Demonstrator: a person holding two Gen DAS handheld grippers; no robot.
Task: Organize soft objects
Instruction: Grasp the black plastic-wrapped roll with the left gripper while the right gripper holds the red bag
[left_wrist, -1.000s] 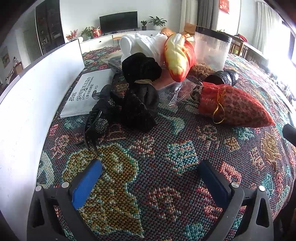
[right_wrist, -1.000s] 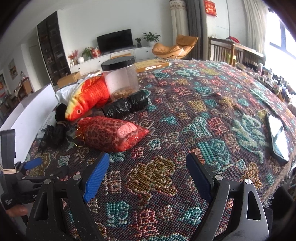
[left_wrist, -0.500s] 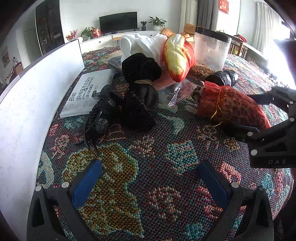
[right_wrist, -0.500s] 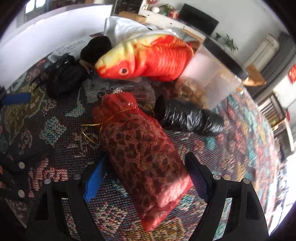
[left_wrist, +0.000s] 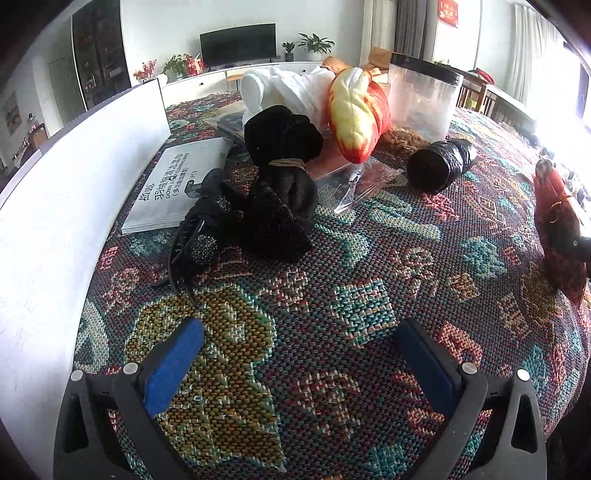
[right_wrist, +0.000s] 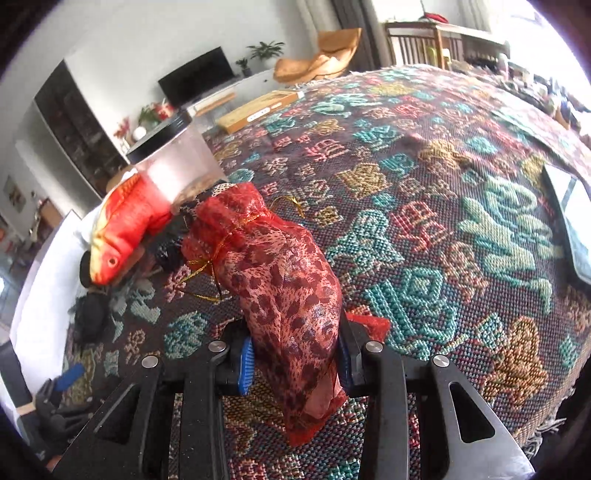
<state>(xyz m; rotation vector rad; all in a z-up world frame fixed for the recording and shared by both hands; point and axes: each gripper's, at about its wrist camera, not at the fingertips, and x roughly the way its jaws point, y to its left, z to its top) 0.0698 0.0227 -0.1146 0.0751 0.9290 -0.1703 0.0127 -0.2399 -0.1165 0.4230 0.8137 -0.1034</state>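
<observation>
My right gripper (right_wrist: 295, 360) is shut on a red leopard-print mesh pouch (right_wrist: 280, 273) tied with gold cord and holds it up off the patterned tablecloth (right_wrist: 424, 192). The pouch also shows at the right edge of the left wrist view (left_wrist: 557, 225). My left gripper (left_wrist: 295, 363) is open and empty, low over the cloth. Ahead of it lie a black fuzzy bundle (left_wrist: 282, 181), a black hair claw (left_wrist: 195, 236), a red and yellow plush fish (left_wrist: 356, 110), white cloth (left_wrist: 284, 88) and a black plastic roll (left_wrist: 441, 164).
A clear jar with a black lid (left_wrist: 423, 96) stands behind the fish. A white box wall (left_wrist: 66, 192) runs along the left, with a white booklet (left_wrist: 173, 184) beside it. A phone (right_wrist: 569, 218) lies at the table's right edge. A flat yellow box (right_wrist: 258, 110) sits far back.
My right gripper has closed on the red pouch and lifted it off the cloth, carrying it to the right. My left gripper has stayed still and open.
</observation>
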